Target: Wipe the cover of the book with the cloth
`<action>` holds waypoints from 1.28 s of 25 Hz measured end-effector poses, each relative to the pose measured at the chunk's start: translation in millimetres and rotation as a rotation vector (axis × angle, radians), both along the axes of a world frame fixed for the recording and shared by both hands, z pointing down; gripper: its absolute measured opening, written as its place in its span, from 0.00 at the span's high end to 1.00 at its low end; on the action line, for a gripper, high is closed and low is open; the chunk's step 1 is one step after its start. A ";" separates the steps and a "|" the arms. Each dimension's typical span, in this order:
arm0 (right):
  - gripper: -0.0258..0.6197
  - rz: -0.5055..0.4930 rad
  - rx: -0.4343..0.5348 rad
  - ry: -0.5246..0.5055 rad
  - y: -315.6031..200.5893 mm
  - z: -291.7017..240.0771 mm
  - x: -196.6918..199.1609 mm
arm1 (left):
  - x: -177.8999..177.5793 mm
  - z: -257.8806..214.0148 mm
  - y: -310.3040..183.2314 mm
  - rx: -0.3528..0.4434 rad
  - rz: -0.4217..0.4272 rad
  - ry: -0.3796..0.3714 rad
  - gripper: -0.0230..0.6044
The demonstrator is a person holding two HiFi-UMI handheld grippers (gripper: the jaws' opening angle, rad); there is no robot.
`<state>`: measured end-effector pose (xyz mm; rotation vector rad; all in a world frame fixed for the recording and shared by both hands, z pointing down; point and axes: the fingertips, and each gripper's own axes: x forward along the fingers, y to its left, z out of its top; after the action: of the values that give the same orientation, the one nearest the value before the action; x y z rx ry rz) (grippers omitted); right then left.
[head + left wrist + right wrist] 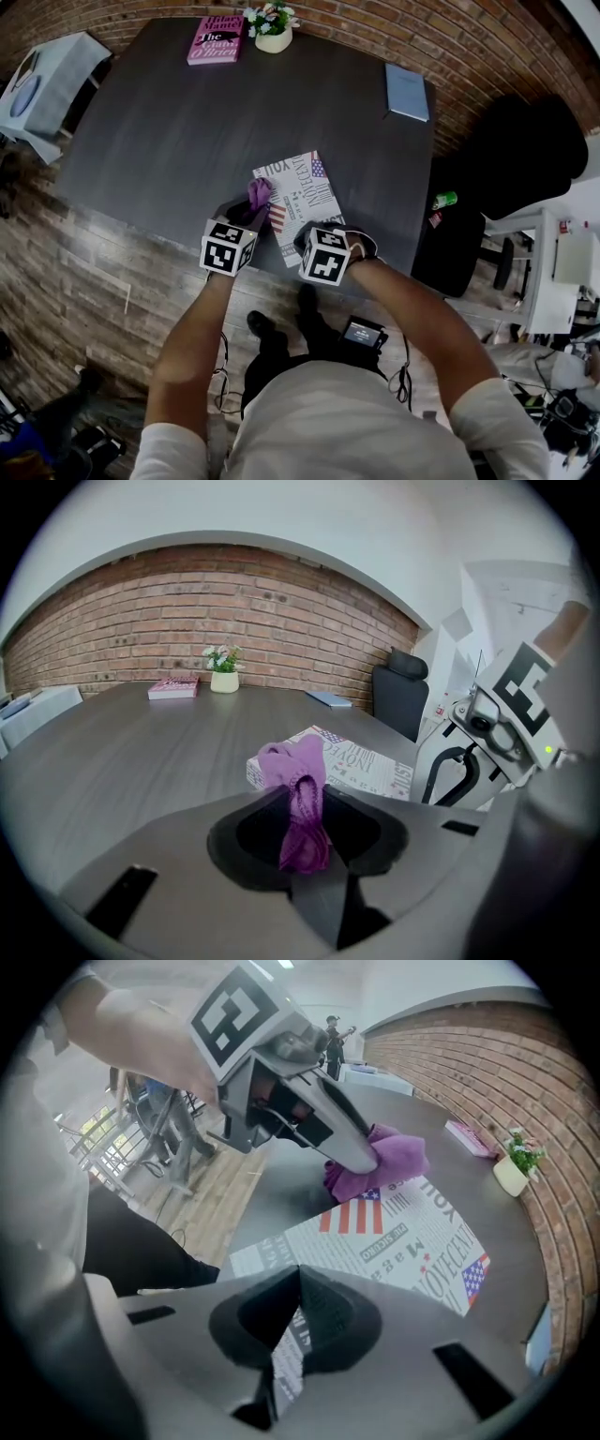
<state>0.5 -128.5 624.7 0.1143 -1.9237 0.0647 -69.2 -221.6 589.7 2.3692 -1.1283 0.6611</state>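
1. Now the wiping step is in hand: the left gripper (305,803) is clamped on the purple cloth (298,771), jaws narrowed round a bunched fold, with the loose end sticking out ahead of the tips.
2. That loose end sits at the book's (305,202) corner, just ahead of the left gripper and below it. In the right gripper view it appears to touch the cover beside the printed flag.
3. The right gripper (295,1307) has its jaws together and empty, pointing steeply down over the book's near end. It looks set to pin the book, though I cannot tell whether the tips press on it.
4. Next, I judge, the cloth must be dragged across the cover away from the left gripper, low enough to rub without lifting the corner, while the right gripper holds the book from sliding on the tabletop (187,131).
5. The book lies flat and closed, skewed to the tabletop's edge. Its white cover carries newspaper-style print and two small flags, and shows no dirt.
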 end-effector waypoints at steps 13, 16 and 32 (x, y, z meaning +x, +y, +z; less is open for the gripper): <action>0.94 0.021 0.015 0.005 0.2 0.9 -0.8 | 10.4 0.8 29.7 -0.014 0.036 0.031 0.78; 0.94 0.020 0.012 0.012 1.4 1.9 -0.3 | 12.5 1.3 35.7 -0.018 0.046 0.036 0.78; 0.94 0.028 0.046 0.024 -0.1 1.0 -0.8 | 27.4 0.9 77.7 -0.042 0.092 0.076 0.78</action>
<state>-0.3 -128.7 625.7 0.1718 -1.8999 0.0379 -41.8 -143.9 590.6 2.4013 -0.9689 0.6142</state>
